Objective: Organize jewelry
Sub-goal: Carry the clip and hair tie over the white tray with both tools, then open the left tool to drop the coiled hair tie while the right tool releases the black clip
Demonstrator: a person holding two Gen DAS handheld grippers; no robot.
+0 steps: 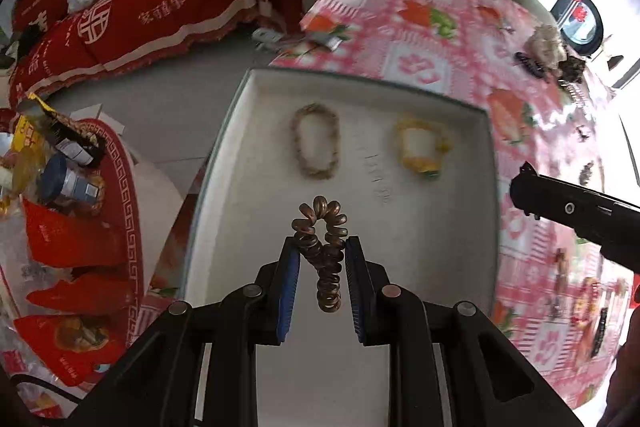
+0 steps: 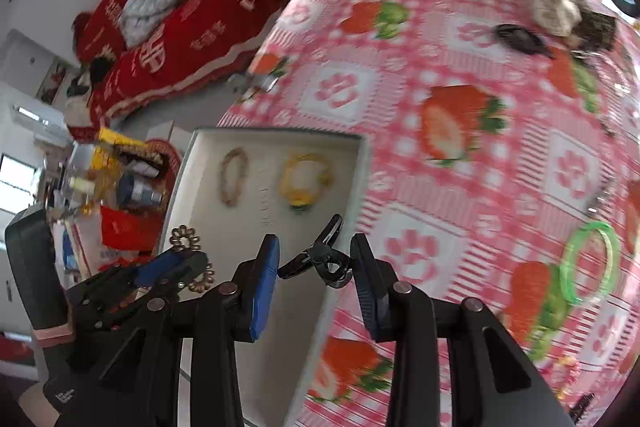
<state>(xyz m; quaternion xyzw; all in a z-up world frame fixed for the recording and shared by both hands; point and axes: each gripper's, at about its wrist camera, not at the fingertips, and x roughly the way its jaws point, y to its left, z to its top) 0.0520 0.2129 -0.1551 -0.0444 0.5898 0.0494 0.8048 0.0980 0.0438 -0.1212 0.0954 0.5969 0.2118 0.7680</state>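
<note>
A white tray (image 1: 256, 99) lies on the pink strawberry tablecloth (image 1: 420, 27). In it are a beige beaded bracelet (image 1: 316, 141) and a yellow bracelet (image 1: 420, 147). My left gripper (image 1: 322, 251) is shut on a brown spiral hair tie (image 1: 322, 231) and holds it above the tray's near part. My right gripper (image 2: 316, 263) is shut on a black hair clip (image 2: 324, 259) over the tray's (image 2: 364, 163) right edge. The left gripper (image 2: 176, 263) with the hair tie (image 2: 185, 237) shows at the left of the right wrist view. The right gripper (image 1: 532, 193) shows at the right of the left wrist view.
A green bangle (image 2: 590, 261), a black clip (image 2: 518, 39) and a pale scrunchie (image 2: 558, 7) lie on the cloth to the right. A red sofa (image 1: 140, 7) stands beyond the table. A red stool with snacks and bottles (image 1: 68, 187) stands at the left.
</note>
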